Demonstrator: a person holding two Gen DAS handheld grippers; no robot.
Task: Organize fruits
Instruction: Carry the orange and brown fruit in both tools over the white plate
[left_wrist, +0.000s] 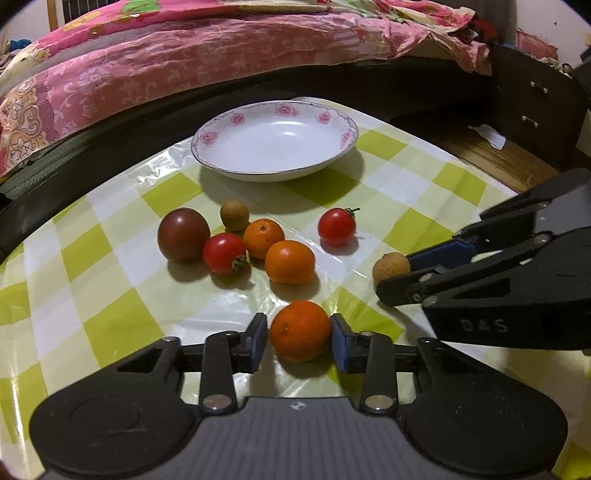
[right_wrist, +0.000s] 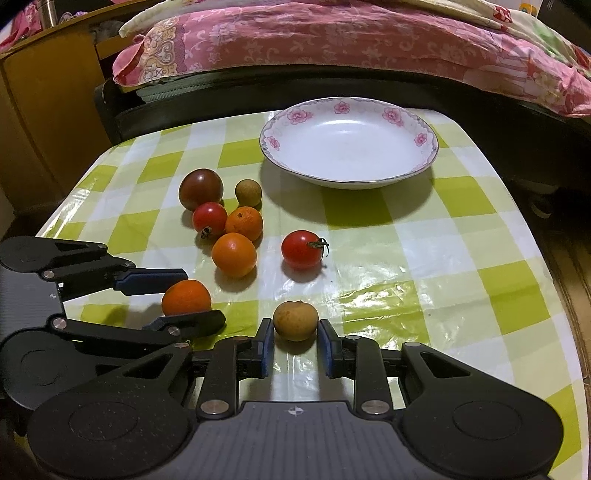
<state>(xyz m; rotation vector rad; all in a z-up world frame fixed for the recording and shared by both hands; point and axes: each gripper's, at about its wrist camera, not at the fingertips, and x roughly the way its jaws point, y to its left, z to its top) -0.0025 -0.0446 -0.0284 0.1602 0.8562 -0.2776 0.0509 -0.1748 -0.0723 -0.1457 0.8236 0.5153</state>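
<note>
An empty white plate (left_wrist: 275, 142) with pink flowers stands at the far side of the checked table; it also shows in the right wrist view (right_wrist: 349, 142). My left gripper (left_wrist: 300, 341) is open around an orange mandarin (left_wrist: 300, 329), pads close beside it. My right gripper (right_wrist: 294, 345) is open around a brown longan (right_wrist: 295, 319), which rests on the cloth. A cluster lies mid-table: a dark tomato (left_wrist: 183, 234), a red tomato (left_wrist: 224, 253), a second longan (left_wrist: 234, 215) and two mandarins (left_wrist: 290, 261). A lone red tomato (left_wrist: 337, 226) lies to the right.
A bed with a pink quilt (left_wrist: 184, 66) runs behind the table. A dark cabinet (left_wrist: 532, 107) stands at the right, a wooden cabinet (right_wrist: 40, 110) at the left. The green-checked tablecloth (right_wrist: 424, 258) drops off at the right edge.
</note>
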